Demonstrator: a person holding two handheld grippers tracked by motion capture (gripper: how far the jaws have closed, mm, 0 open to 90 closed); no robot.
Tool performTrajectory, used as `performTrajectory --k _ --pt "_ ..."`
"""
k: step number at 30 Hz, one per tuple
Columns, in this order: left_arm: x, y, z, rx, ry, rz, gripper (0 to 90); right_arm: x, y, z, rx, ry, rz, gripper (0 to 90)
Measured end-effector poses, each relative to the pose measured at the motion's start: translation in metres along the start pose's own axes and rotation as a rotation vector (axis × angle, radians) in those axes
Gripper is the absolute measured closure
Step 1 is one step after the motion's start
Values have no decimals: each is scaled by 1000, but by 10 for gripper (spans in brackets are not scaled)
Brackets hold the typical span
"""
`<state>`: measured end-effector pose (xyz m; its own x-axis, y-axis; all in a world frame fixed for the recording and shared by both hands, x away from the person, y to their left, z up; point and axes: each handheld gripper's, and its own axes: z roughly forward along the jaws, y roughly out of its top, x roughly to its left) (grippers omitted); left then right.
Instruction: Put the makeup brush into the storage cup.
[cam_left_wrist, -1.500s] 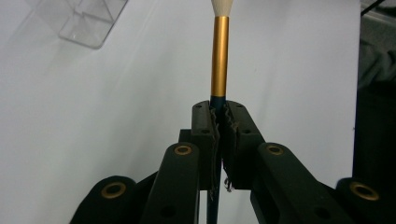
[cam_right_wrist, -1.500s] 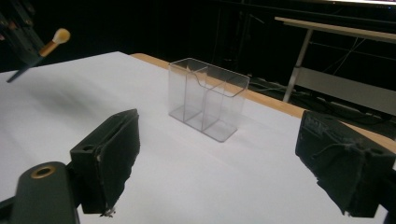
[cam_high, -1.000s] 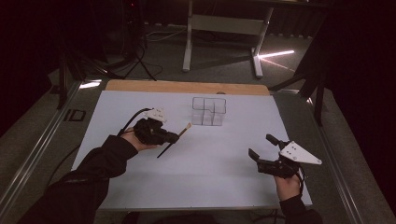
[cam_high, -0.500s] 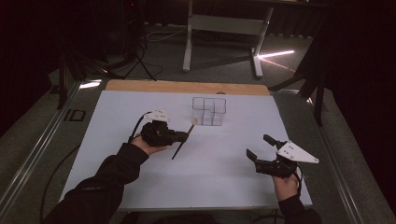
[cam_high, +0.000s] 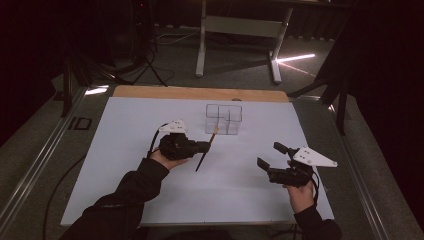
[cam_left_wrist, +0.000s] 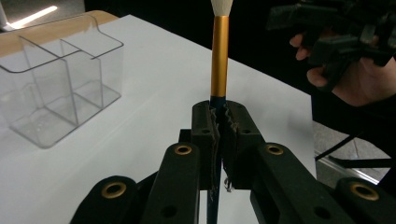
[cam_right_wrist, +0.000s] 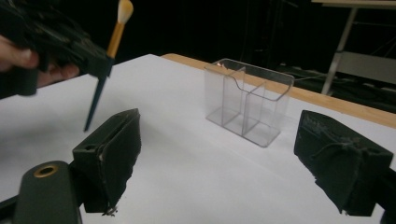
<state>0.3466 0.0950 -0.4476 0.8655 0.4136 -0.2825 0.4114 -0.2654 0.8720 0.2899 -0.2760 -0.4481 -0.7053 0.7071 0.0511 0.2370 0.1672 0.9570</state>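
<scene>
**Brush clamped beside the organizer**

From the high view I saw my left gripper (cam_high: 202, 147) carrying the brush (cam_high: 207, 150) just in front of the clear organizer (cam_high: 224, 119). My right gripper (cam_high: 272, 155) hung well apart, released. The left gripper view added the pads biting its dark handle below the gold ferrule. The right gripper view showed its tip clear of the white sheet (cam_right_wrist: 187, 154).

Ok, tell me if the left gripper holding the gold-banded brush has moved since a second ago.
Yes. In the high view the left gripper, shut on the brush, has moved right, closer to the clear plastic divided organizer.
</scene>
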Motion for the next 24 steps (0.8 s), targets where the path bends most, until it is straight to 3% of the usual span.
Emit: performTrajectory --k 8,11,13,15,16,18,24 --pt "-1 -2 7 -28 -3 -7 840 -11 28 8 -17 125 127 128" --pt "-2 -3 6 -60 -20 -16 840 -14 36 12 -4 155 166 129" --pt "-2 -3 5 -94 -31 -21 840 -15 40 17 -2 200 199 133" --pt "-4 -3 6 -109 -45 -1 840 -16 44 22 2 228 225 133" --pt "-6 -4 6 -116 -52 2 840 -16 45 25 8 239 231 132" --pt "-10 -5 9 -122 -57 20 840 -13 48 32 33 219 223 136" --pt "-10 -8 17 -127 -67 -7 840 -7 48 53 61 284 257 138"
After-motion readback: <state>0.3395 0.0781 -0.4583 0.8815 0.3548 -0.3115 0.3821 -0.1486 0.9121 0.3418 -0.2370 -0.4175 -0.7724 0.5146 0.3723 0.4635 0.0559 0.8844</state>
